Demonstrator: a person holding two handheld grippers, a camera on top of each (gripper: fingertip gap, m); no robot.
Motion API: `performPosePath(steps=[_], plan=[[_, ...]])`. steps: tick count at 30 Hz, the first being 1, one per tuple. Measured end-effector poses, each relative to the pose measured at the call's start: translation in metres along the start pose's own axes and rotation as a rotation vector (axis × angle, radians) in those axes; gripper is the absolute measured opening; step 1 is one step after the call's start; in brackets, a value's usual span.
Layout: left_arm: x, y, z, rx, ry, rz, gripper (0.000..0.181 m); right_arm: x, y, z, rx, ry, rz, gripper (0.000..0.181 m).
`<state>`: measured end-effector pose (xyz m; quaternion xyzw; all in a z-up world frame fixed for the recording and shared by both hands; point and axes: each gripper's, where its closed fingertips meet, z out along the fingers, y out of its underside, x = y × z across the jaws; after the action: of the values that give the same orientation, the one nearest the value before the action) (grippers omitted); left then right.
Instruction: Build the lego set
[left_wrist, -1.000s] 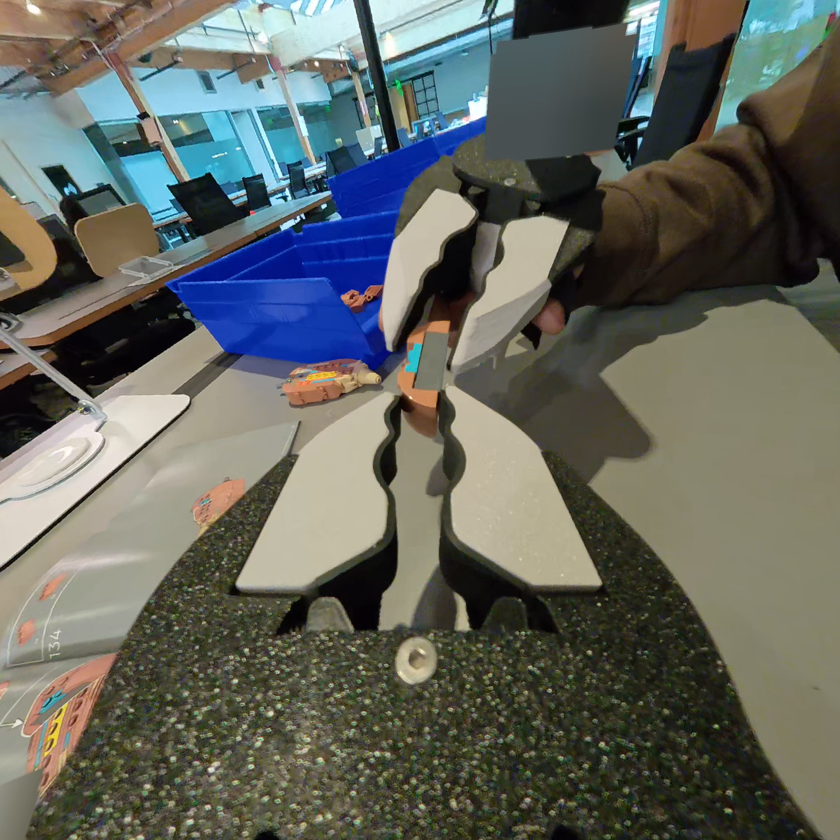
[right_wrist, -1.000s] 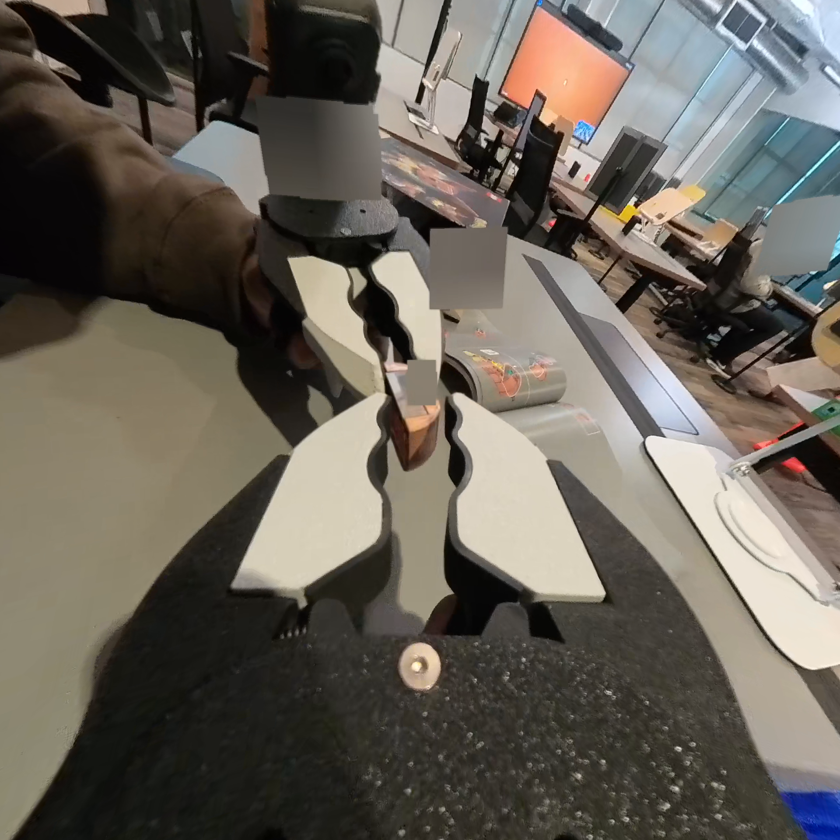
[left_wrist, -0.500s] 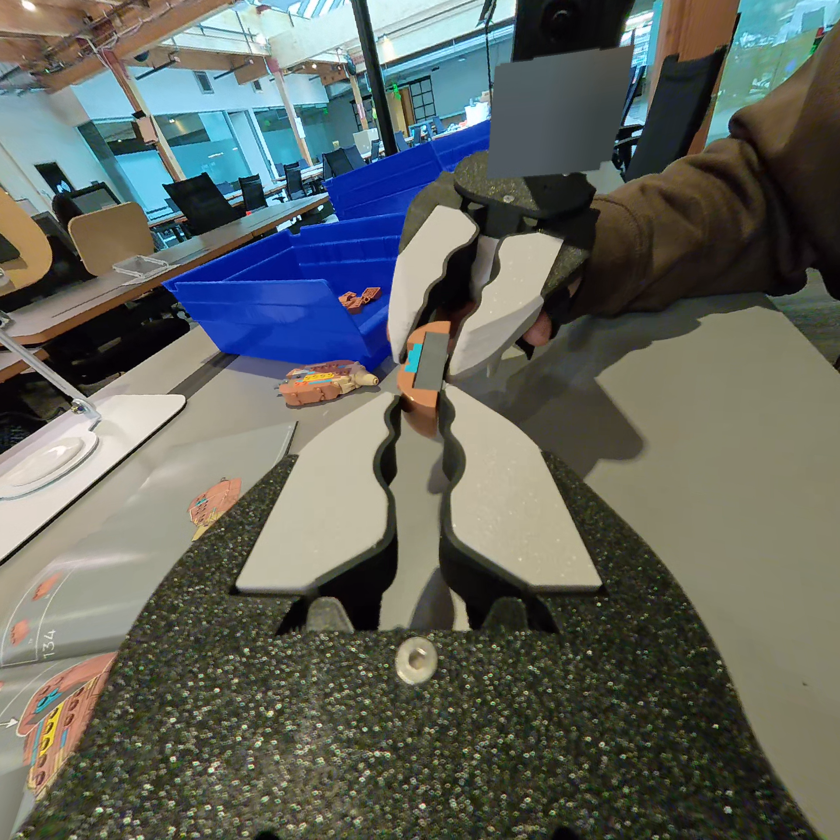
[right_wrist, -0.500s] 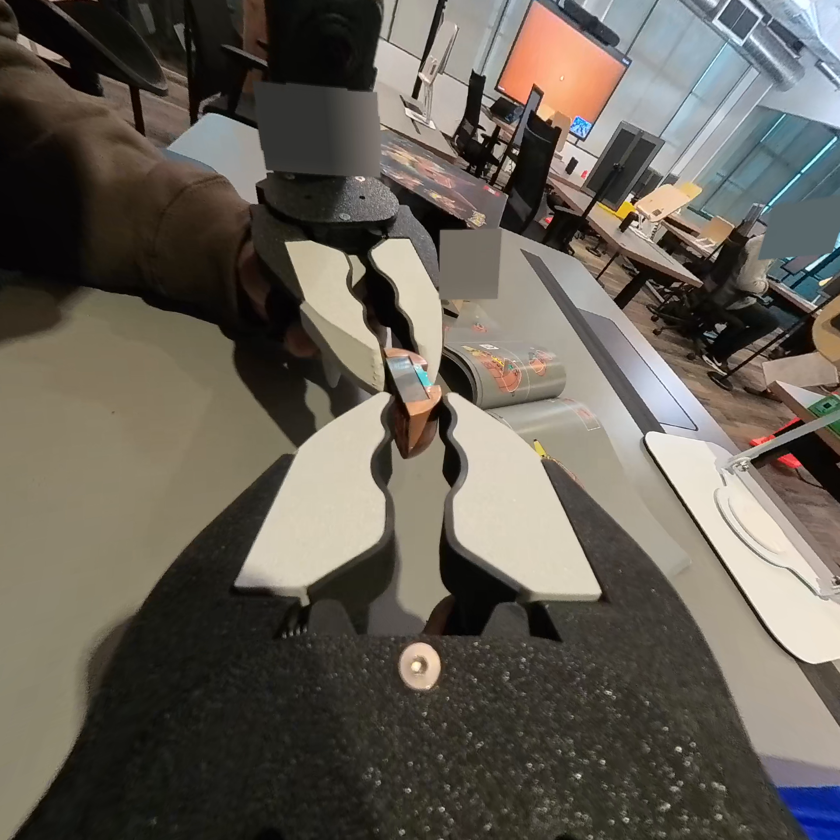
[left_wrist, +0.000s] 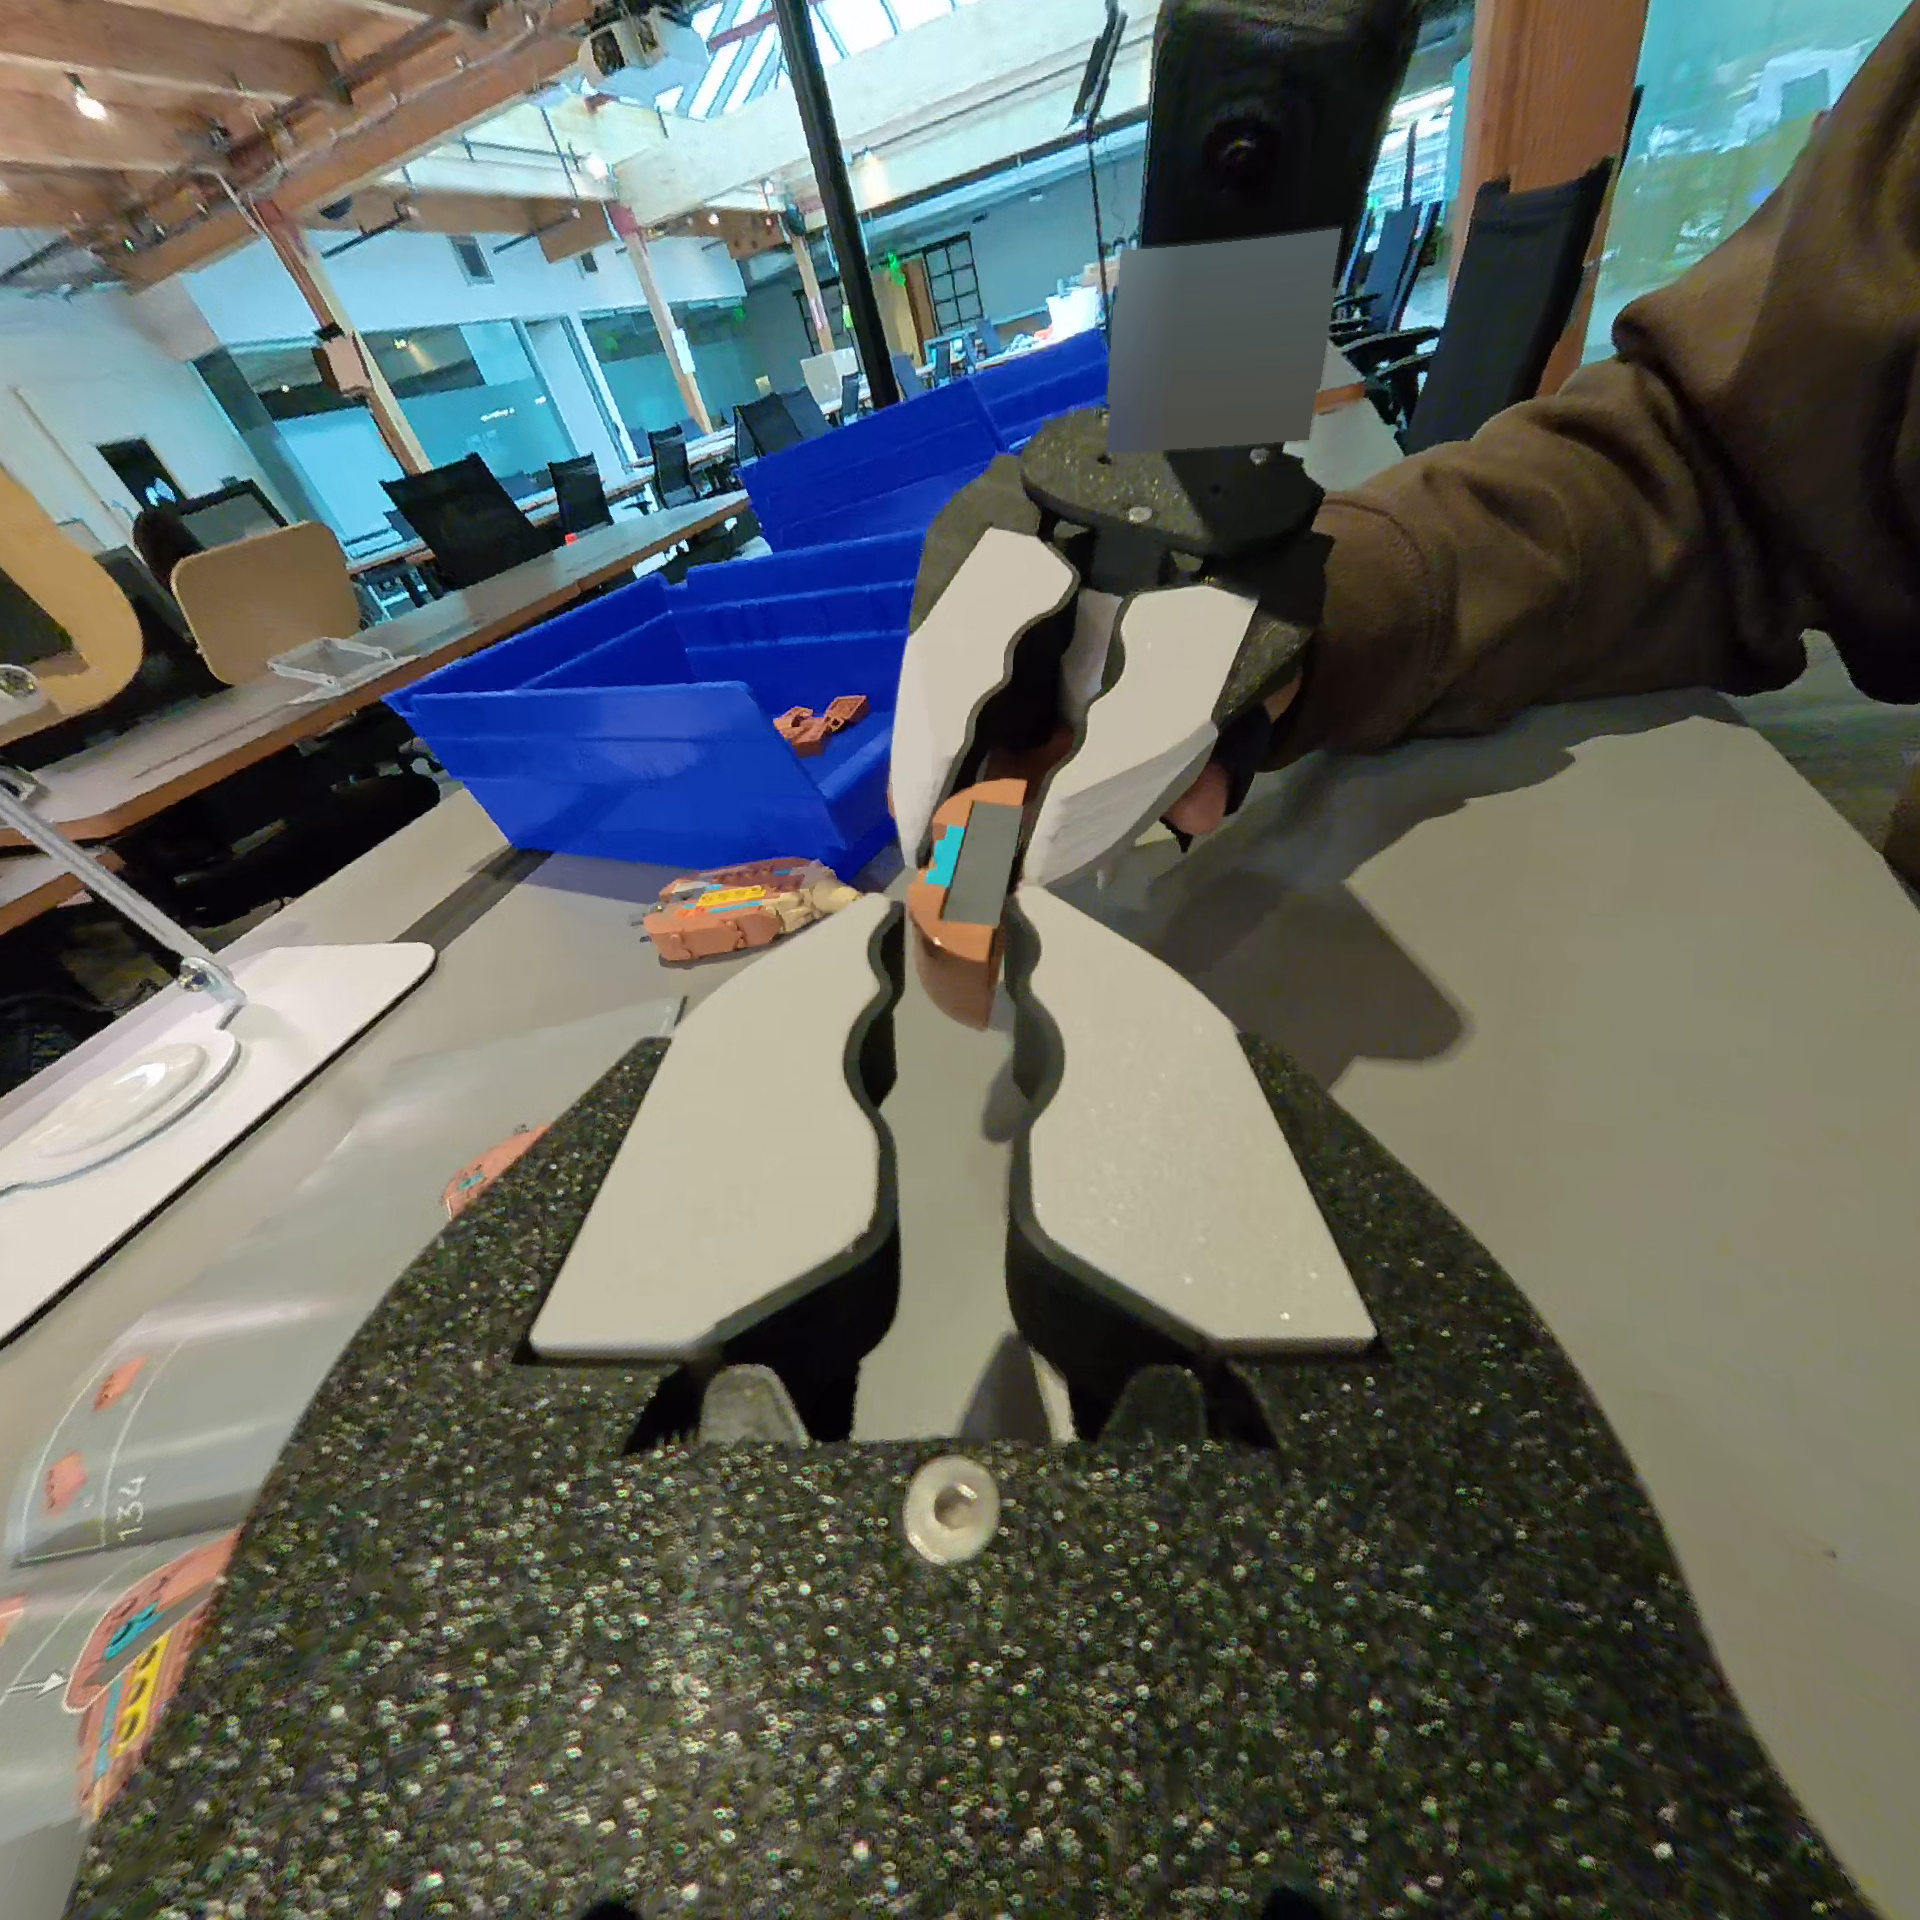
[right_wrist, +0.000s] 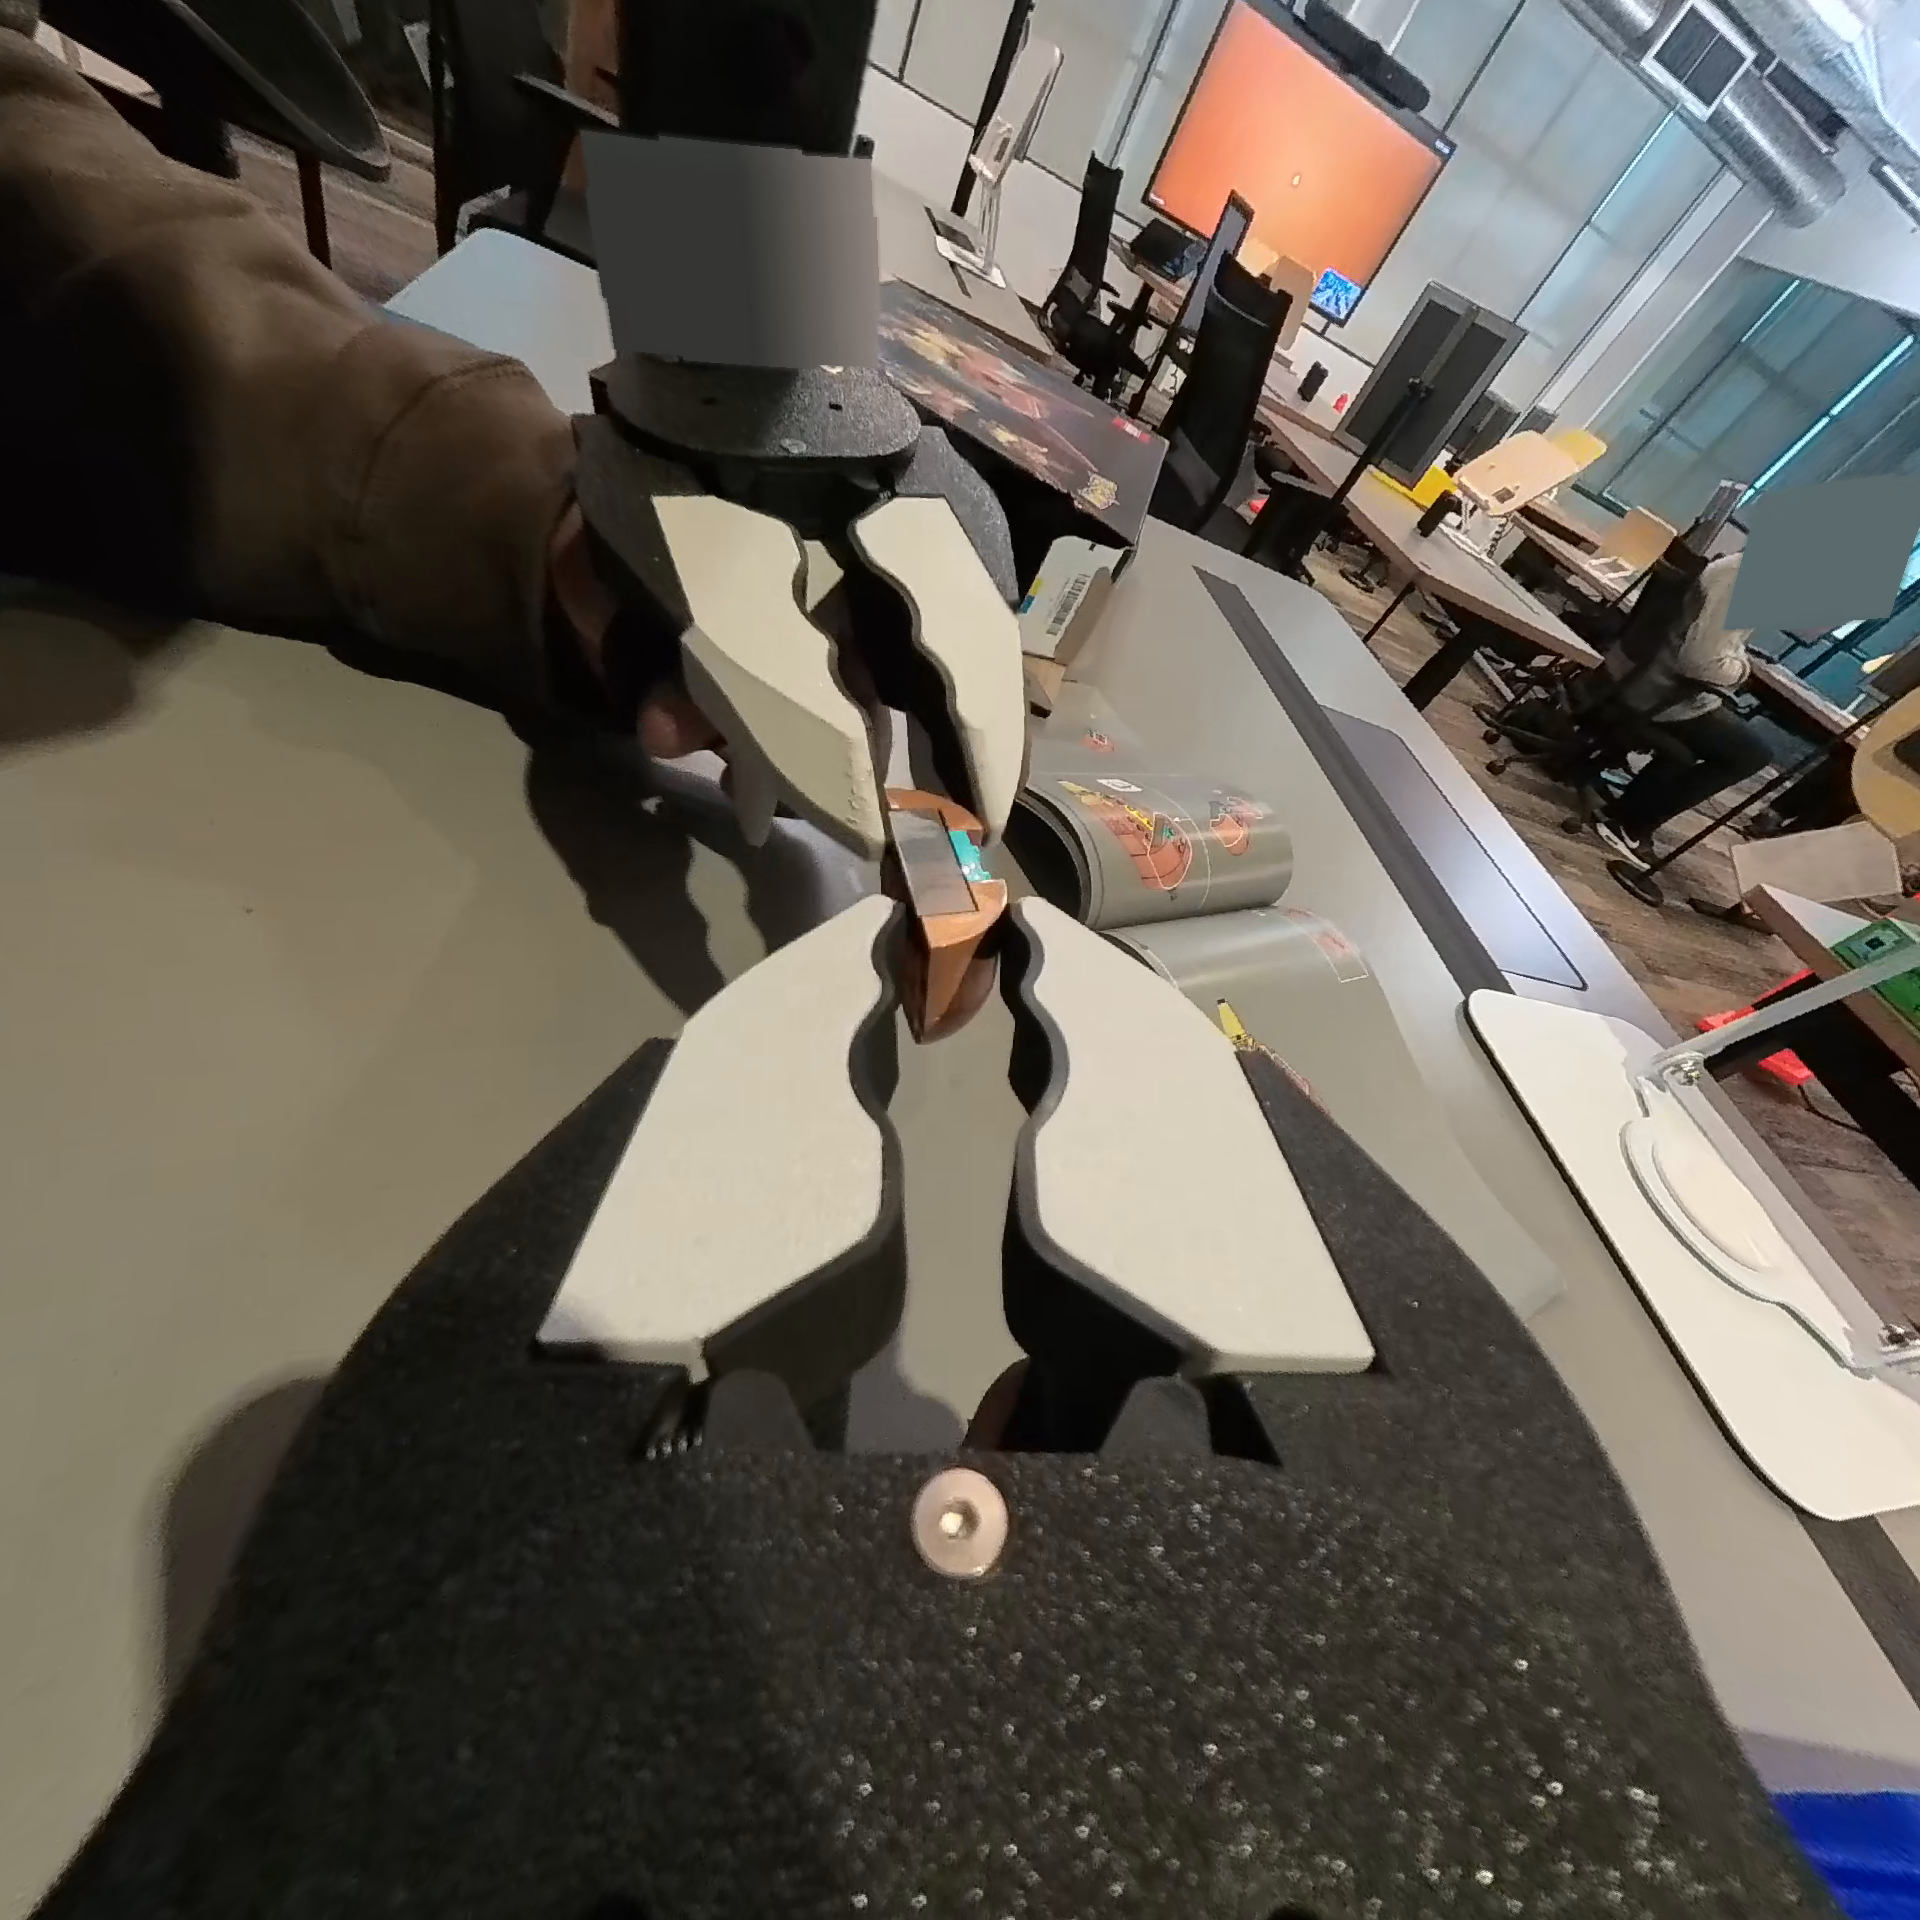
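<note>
Above the flat grey tabletop (left_wrist: 1558, 1039), the left gripper (left_wrist: 951, 925) and the right gripper (right_wrist: 951, 925) meet tip to tip, each nearly closed on one end of the small reddish-brown lego assembly with a grey tile (left_wrist: 966, 894), probably to press its parts together. Only the left view shows the blue plastic bin (left_wrist: 644, 748) at ten o'clock; only the right shows the curled instruction booklet (right_wrist: 1174, 862) at two o'clock.
</note>
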<state>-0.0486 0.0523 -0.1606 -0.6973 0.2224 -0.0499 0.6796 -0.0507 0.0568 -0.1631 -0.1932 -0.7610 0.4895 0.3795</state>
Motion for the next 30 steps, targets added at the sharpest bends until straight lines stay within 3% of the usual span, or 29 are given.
performPosePath(steps=[23,27,30], plan=[[-0.0016,-0.0021,0.0029,0.003,-0.048,0.054,0.016,0.0035,-0.0032,-0.0016,0.035,0.015,0.02,0.017],[0.0012,-0.0042,0.0036,0.025,-0.04,0.054,0.028,0.001,-0.0053,-0.0022,0.046,0.008,0.016,0.017],[0.0027,-0.0027,0.0053,0.017,-0.039,0.064,0.019,-0.0017,-0.0074,-0.0012,0.053,0.002,0.012,0.017]])
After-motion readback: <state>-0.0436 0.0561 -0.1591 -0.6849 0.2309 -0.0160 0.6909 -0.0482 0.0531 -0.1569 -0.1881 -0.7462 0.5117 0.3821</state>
